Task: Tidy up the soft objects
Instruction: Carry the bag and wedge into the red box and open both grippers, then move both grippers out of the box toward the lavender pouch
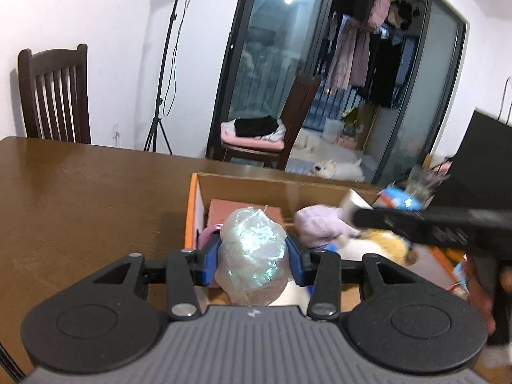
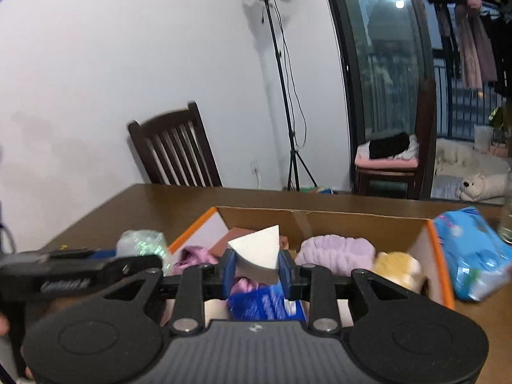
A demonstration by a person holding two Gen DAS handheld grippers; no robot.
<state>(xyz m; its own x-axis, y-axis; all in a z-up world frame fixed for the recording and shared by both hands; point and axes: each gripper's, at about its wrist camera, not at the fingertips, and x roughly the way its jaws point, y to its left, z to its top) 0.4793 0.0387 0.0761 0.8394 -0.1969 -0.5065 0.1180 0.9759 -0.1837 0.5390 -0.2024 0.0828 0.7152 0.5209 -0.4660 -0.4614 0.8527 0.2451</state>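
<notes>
My left gripper (image 1: pixel 254 257) is shut on a crumpled ball of shiny iridescent film (image 1: pixel 252 252), held above the near left part of an open cardboard box (image 1: pixel 243 183). My right gripper (image 2: pixel 257 265) is shut on a white wedge-shaped sponge (image 2: pixel 257 249), held over the middle of the same box (image 2: pixel 256 212). Inside the box lie a lilac fluffy cloth (image 2: pixel 336 252), a yellow and white plush toy (image 2: pixel 396 267), a pink cloth (image 2: pixel 192 254) and a blue packet (image 2: pixel 265 304). The film ball (image 2: pixel 140 243) and the left gripper's body appear at the left of the right wrist view.
The box stands on a brown wooden table (image 1: pixel 80 192). A blue tissue pack (image 2: pixel 470 249) lies against the box's right side. Dark wooden chairs (image 2: pixel 174 147), a light stand (image 2: pixel 281 96) and a glass door stand behind the table. A glass (image 2: pixel 507 224) is at the right edge.
</notes>
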